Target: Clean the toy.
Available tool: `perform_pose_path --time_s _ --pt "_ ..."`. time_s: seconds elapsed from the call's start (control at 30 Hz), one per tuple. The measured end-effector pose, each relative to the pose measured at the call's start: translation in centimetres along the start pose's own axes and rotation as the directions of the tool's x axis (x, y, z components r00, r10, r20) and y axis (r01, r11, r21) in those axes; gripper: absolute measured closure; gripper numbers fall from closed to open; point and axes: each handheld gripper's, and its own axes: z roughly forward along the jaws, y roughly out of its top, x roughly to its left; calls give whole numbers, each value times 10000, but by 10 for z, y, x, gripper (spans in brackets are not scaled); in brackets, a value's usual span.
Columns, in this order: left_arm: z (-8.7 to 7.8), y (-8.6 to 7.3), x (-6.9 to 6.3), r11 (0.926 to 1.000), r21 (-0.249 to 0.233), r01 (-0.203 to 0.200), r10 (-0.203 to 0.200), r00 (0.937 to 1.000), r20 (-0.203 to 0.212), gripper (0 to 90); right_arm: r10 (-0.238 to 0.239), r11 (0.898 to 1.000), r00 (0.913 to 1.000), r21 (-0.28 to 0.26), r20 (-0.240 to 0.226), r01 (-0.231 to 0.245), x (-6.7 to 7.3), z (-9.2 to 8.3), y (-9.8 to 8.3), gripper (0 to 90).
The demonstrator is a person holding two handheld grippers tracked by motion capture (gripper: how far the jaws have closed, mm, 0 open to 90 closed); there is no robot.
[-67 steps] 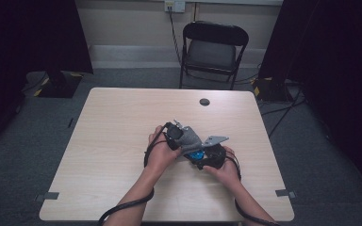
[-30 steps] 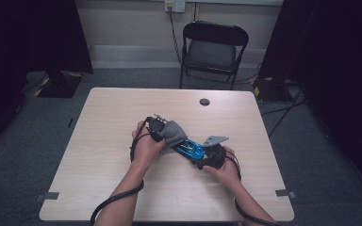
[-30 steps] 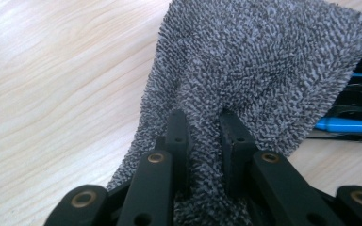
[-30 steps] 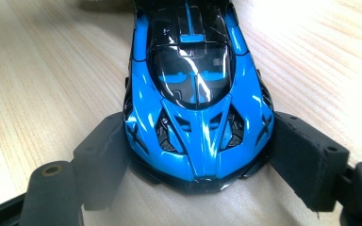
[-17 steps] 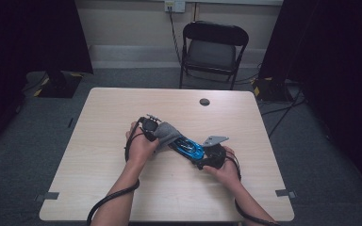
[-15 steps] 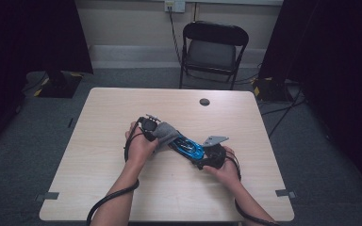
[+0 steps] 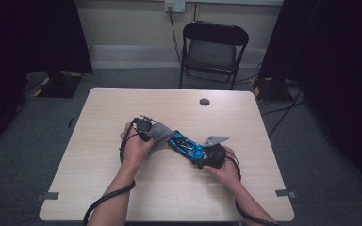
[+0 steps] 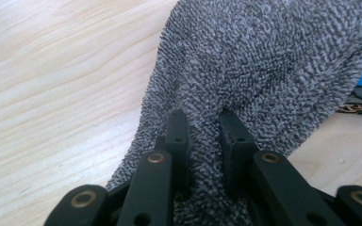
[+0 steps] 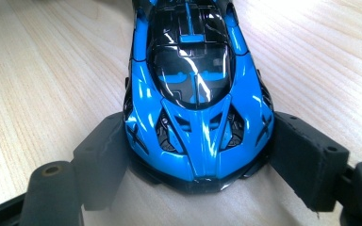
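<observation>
Pale wood table (image 7: 122, 188); left jaws pinched on grey cloth (image 8: 273, 70), right jaws clamping blue toy car (image 9: 198, 94).

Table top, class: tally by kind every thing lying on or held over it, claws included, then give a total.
Toy cars, blue: 1
Cloths, grey: 1
Small dark round things near the far edge: 1
Claws: 2, the left claw shut on the cloth, the right claw shut on the car
Total: 5
</observation>
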Motion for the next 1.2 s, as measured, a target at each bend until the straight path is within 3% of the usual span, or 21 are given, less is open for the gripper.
perform_pose_path --time_s 0.27,0.63,0.9,1.1,1.2 --pt "-7 -9 12 9994 -127 310 -311 9994 -119 764 5 10000 10000 1 -2 -5 0 0 0 235" --pt "-30 -17 22 9972 -702 243 -253 9996 -134 765 4 10000 10000 0 1 -4 0 0 0 235" --pt "-46 -10 -3 9890 -1464 -222 317 9975 631 765 3 10000 10000 1 -2 -3 0 0 0 235" --pt "-54 -3 -33 9796 -1889 -689 920 9889 1164 766 2 10000 10000 2 0 -2 0 0 0 235" --pt "-53 -2 -48 9767 -1797 -1172 1413 9817 1277 766 1 10000 10000 2 1 -1 0 0 0 235"
